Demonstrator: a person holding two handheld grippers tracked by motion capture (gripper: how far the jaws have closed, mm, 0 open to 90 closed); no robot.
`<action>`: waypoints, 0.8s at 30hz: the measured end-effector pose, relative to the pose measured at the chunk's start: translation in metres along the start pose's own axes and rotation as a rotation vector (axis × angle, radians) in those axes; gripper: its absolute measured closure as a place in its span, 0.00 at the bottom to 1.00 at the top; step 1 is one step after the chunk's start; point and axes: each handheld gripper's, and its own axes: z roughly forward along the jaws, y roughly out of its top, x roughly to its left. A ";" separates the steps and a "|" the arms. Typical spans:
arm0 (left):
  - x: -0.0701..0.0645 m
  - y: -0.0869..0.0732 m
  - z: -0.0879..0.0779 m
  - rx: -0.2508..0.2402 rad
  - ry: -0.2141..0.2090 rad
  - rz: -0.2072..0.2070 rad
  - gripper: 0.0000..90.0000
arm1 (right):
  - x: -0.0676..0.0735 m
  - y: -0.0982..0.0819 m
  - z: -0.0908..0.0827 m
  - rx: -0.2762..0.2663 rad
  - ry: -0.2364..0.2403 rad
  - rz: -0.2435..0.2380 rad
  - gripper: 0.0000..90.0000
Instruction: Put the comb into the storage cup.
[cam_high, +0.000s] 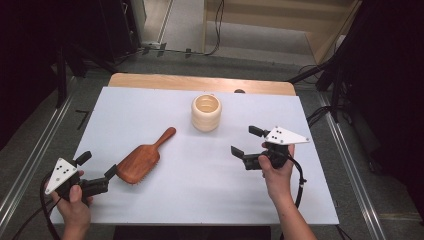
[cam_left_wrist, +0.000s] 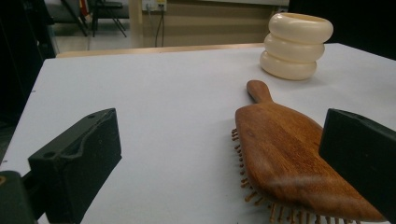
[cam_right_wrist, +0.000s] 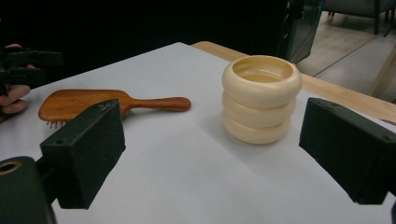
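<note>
**One brush, one cup, two grippers on a white table**

Counted from the left: one left gripper (cam_high: 97, 172), one wooden hairbrush (cam_high: 142, 159), one cream ribbed cup (cam_high: 206, 113), one right gripper (cam_high: 246, 141). All on or above a single white table (cam_high: 200, 200).

At the left edge: left hand (cam_high: 75, 197) wrapped around the gripper body, low over the near corner, knuckles up, grey plate on top, cable trailing toward the near edge. Jaws pointed toward the brush and standing wide apart, with nothing clamped; in the left gripper view, brush head (cam_left_wrist: 285, 163) just beside the right-hand jaw, seemingly touching it or nearly so, hard to tell which.

Next: hairbrush lying flat, bristles down, broad head near the left gripper, handle angled away toward the cup, well short of it.

Further right: cup upright, three stacked rings, open top, alone toward the far side of the table; apart from brush and grippers alike.

At the right: right hand (cam_high: 275, 167) raised above the table, gripper held level and aimed left toward the cup. Jaws wide apart and empty; in the right gripper view, cup (cam_right_wrist: 261, 98) framed between them yet still ahead, untouched.
</note>
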 end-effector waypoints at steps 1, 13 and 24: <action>0.000 0.000 0.000 0.000 -0.001 0.001 0.00 | 0.001 0.002 0.003 0.006 0.001 -0.005 0.11; 0.000 0.000 0.000 0.000 -0.005 0.004 0.00 | 0.011 0.022 0.046 0.069 0.112 -0.042 0.43; 0.000 0.000 -0.001 -0.002 -0.009 0.002 0.00 | 0.024 0.032 0.088 0.151 0.127 -0.100 0.93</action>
